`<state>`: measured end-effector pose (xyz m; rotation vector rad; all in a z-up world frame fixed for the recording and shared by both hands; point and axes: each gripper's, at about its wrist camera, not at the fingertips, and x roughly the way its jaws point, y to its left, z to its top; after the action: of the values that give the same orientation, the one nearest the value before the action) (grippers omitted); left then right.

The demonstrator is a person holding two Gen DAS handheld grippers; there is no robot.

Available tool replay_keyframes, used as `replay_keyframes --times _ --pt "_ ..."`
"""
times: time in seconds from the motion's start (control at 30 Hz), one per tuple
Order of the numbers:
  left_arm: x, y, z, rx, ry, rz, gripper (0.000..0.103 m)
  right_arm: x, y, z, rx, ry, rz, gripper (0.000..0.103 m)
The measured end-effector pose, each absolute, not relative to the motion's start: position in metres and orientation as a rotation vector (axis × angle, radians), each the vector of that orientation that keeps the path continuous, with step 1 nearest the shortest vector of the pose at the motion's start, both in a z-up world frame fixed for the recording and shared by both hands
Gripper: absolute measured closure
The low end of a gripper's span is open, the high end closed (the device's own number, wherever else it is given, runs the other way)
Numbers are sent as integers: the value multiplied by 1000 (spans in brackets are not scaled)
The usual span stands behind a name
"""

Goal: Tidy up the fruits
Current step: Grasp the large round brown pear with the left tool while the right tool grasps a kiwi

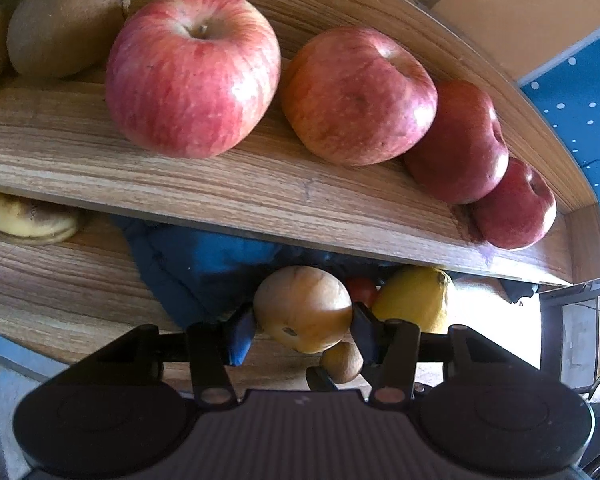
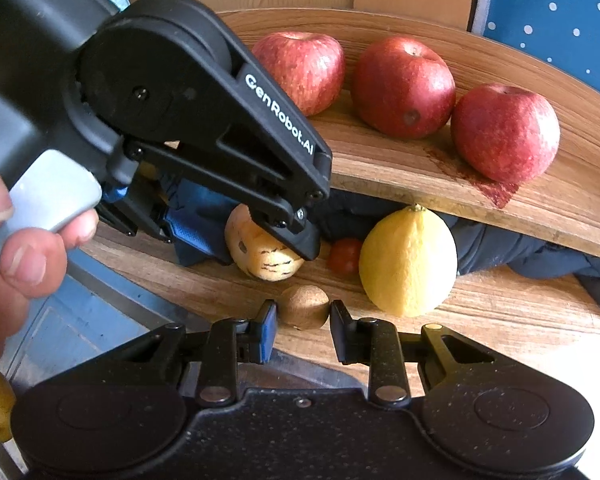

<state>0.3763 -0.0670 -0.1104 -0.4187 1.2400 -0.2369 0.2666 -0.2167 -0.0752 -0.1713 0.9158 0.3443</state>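
We have the left hand-held gripper [image 1: 303, 322] clamped on the tan pear [image 1: 303, 308] while the right hand-held gripper [image 2: 303, 316] gapes around the small brown fruit [image 2: 305, 306], so closing seems next.

upper shelf [image 1: 220, 184], apples [image 1: 192, 72]; lower shelf [image 2: 500, 312], lemon [image 2: 408, 260]

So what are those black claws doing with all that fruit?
A person is sorting fruit on a two-level wooden shelf, holding a claw in each hand. The left claw has closed around a tan, pear-like fruit on the lower level. The right claw is open around a small brown round fruit, not squeezing it yet. A lemon and a little tomato sit nearby. Four red apples are lined up on the upper level.
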Motion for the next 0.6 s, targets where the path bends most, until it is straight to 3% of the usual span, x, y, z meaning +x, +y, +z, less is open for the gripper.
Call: replay_keyframes --times 0.6 --pt "334 -89 -97 -370 1218 -255 48 243 -236 -56 -156 895 347 73"
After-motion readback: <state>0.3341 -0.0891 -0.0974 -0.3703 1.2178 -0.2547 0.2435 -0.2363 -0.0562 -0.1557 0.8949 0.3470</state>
